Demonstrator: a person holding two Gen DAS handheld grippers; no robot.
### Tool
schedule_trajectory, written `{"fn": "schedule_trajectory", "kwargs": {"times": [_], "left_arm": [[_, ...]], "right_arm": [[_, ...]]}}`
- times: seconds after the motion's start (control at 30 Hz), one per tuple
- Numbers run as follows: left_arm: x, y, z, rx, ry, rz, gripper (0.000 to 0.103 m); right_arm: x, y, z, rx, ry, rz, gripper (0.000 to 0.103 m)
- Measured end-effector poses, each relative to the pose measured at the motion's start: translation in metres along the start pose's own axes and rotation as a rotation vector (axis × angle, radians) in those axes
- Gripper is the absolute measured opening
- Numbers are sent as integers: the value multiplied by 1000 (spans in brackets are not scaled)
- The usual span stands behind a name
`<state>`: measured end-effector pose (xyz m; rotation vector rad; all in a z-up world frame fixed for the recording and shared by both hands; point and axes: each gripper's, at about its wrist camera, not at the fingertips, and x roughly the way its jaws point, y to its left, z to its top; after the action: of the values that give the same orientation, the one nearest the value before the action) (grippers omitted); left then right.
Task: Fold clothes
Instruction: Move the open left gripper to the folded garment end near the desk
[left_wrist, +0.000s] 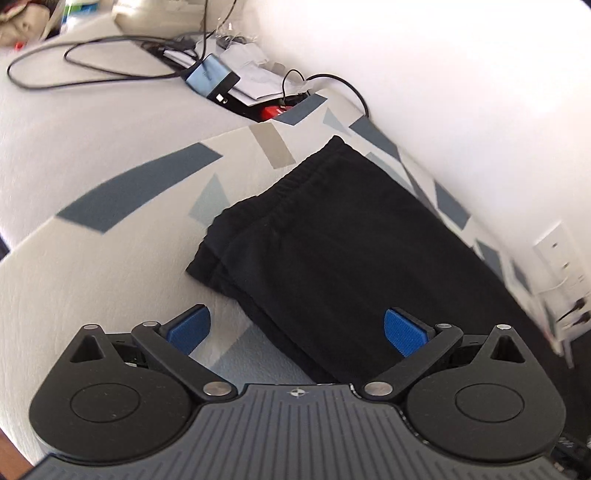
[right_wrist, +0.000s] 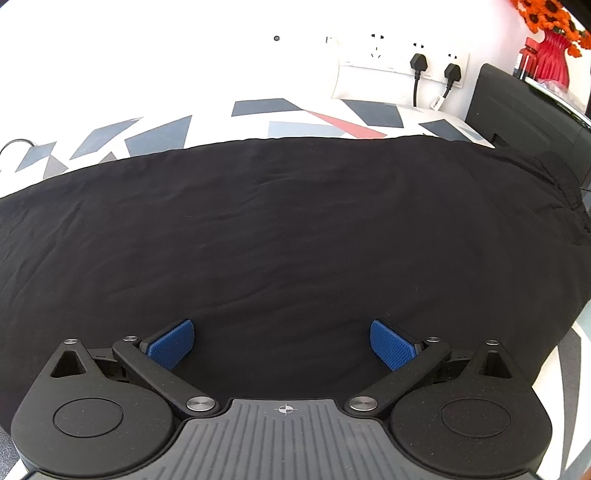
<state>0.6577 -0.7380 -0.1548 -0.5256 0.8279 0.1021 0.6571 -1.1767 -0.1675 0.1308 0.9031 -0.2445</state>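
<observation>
Left wrist: black garment (left_wrist: 332, 251) folded flat, elastic waistband visible.

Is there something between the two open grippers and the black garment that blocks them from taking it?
Nothing visible does. The left gripper and right gripper are directly above the black garment, jaws wide open and empty. The cables and box lie far away on the bed.

The right gripper (right_wrist: 282, 341) is hovering with fingers (right_wrist: 171, 343) spread wide over black clothing (right_wrist: 295, 229) lying on a patterned sheet (right_wrist: 159, 136).
</observation>
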Motion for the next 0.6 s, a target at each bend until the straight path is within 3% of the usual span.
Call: {"fn": "schedule_trajectory", "kwargs": {"times": [0.03, 0.07, 0.1, 0.27, 0.3, 0.33, 0.37, 0.43, 0.6], "left_arm": [[3, -3, 2, 8, 6, 1, 101], [6, -6, 4, 14, 15, -6, 94], [8, -8, 5, 20, 24, -14, 80], [19, -15, 11, 24, 37, -17, 78], [20, -14, 11, 14, 29, -12, 68], [21, -12, 12, 8, 23, 11, 40], [22, -11, 14, 5, 26, 38, 28], [22, -3, 20, -47, 49, 12, 15], [16, 9, 28, -109, 55, -20, 11]], "right_arm": [[0, 0, 0, -1, 1, 0, 102], [0, 0, 1, -1, 2, 0, 102], [1, -1, 1, -2, 3, 1, 102], [0, -3, 1, -16, 1, 15, 102], [-1, -3, 0, -19, -1, 17, 102], [-1, -3, -1, -21, -3, 19, 102], [-1, -4, -1, -23, -3, 20, 102], [-1, -4, -1, -27, -4, 24, 102], [-1, -5, 1, -38, 4, 31, 102]]}}
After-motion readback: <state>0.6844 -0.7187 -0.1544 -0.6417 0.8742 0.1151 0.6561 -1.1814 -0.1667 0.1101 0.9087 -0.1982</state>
